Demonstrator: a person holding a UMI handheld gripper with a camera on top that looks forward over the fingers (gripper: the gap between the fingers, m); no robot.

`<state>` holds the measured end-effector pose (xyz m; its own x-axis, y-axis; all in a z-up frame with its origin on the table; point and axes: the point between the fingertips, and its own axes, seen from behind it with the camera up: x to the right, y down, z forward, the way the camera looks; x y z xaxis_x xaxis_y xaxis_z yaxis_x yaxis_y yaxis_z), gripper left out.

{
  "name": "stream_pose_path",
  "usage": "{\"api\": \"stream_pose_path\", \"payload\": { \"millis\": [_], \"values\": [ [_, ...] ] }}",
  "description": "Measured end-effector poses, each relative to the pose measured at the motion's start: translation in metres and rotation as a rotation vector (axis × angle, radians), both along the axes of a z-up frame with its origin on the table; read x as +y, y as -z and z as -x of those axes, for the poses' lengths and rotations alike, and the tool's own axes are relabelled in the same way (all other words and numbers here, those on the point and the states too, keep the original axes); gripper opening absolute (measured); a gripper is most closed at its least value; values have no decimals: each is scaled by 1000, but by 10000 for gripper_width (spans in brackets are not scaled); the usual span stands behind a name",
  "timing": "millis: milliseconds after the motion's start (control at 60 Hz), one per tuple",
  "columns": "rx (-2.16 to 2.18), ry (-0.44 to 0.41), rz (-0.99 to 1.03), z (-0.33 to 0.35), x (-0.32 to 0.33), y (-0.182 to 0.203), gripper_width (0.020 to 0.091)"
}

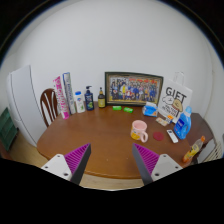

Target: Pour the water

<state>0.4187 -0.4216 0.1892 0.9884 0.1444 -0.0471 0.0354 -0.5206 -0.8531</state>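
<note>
Two gripper fingers [110,163] nearest the lens, spread wide apart with magenta pads [74,159] facing inward, grasping nothing. Beyond them, round wooden table [105,145] stretching away toward white wall. Pink mug [139,130] standing on tabletop ahead of right finger, well apart from both fingers, handle toward the right. Just right of mug, blue-and-white object [183,124] and small remote-like item [173,136]; exact nature hard to tell. White bag marked "GIFT" [177,98] upright behind those. Framed picture [133,87] leaning against wall at table's far edge, small colourful items [122,107] in front. Left of frame, several bottles [89,99] and tall boxes [62,95]. Wooden chair [48,103] at table's left side.
</note>
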Motion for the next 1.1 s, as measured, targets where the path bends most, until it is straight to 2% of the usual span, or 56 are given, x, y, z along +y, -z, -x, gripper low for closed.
{"api": "stream_pose_path", "payload": {
  "millis": [167, 433, 600, 717, 917, 983, 1017, 1033, 1083, 1100],
  "values": [
    [3, 42, 1, -103, -7, 38, 856],
    [-17, 176, 35, -291, -32, 129, 858],
    [-17, 239, 26, -396, -18, 170, 857],
    [-25, 252, -7, -449, 14, 190, 859],
    [-14, 237, -67, -479, 78, 211, 840],
    [-10, 223, -75, -477, 89, 217, 773],
    [-11, 220, -81, -478, 94, 219, 703],
    [-12, 220, -82, -478, 95, 220, 656],
    [-18, 225, -82, -479, 99, 223, 456],
    [-21, 229, -89, -480, 100, 222, 435]
  ]
}}
